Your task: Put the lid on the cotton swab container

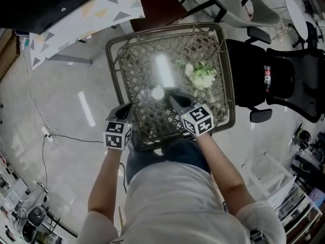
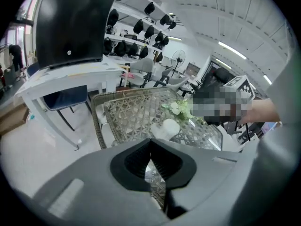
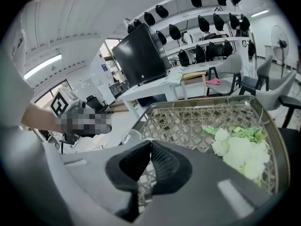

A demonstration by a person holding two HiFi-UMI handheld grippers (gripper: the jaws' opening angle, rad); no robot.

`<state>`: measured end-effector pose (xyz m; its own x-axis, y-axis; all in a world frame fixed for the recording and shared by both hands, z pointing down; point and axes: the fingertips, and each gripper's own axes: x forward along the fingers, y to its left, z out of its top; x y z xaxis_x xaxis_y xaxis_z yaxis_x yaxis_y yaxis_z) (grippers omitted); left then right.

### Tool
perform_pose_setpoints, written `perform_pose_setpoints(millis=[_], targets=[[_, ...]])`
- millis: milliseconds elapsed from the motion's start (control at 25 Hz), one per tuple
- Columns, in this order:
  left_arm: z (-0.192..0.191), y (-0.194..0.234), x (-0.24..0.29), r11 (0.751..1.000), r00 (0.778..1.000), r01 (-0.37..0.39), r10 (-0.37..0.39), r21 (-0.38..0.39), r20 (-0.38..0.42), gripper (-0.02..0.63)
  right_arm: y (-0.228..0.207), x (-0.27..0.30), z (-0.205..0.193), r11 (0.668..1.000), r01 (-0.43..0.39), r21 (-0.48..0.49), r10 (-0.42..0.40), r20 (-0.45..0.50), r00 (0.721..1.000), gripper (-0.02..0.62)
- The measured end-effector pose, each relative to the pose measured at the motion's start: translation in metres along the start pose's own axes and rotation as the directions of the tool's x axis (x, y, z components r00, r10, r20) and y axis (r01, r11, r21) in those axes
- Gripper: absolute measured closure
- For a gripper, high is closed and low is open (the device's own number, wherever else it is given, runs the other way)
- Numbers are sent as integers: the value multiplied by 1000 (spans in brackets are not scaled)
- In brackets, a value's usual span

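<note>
A white round cotton swab container [image 1: 158, 92] stands on the glass top of a wicker table [image 1: 218, 93], near its front edge. A clear round lid [image 1: 144, 96] lies just left of it. In the left gripper view the white container [image 2: 170, 125] shows beyond the jaws. In the right gripper view the clear lid [image 3: 130, 136] sits at the table's near left edge. My left gripper [image 1: 125, 108] is shut and empty, a little left of and short of the lid. My right gripper [image 1: 173, 98] is shut and empty, just right of the container.
A bunch of white and green artificial flowers [image 1: 201, 75] lies at the table's right half. A black office chair [image 1: 277, 80] stands right of the table. A white desk with a black monitor [image 1: 45, 4] is at the far left. Cables [image 1: 48, 131] trail on the floor.
</note>
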<state>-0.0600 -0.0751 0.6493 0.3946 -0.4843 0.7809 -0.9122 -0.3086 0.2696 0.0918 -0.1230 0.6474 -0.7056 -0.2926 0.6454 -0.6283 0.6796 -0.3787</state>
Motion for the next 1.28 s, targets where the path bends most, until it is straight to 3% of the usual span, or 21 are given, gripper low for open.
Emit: perform_pose_setpoints(millis=[200,400,680,1280], targets=[[-14,11,29,998,995,-44,41,-39,-88,597,-12,22,-19,997,-18,-73,12,-71,997,592],[-19,20,49,994,989,-92,84,-65,-123,597,-17,42,-39,994,-69,-89,56,-137,989,592],[-25,10,61,996,985,-83,78,-29,-157,597,-23,51,-48,995,-75,-71,65,-128,990,591],[8,-36,62,996,992,-17,28,90,-125,597,-24,51,-57,994,-102,-48,97,-89,991,591]])
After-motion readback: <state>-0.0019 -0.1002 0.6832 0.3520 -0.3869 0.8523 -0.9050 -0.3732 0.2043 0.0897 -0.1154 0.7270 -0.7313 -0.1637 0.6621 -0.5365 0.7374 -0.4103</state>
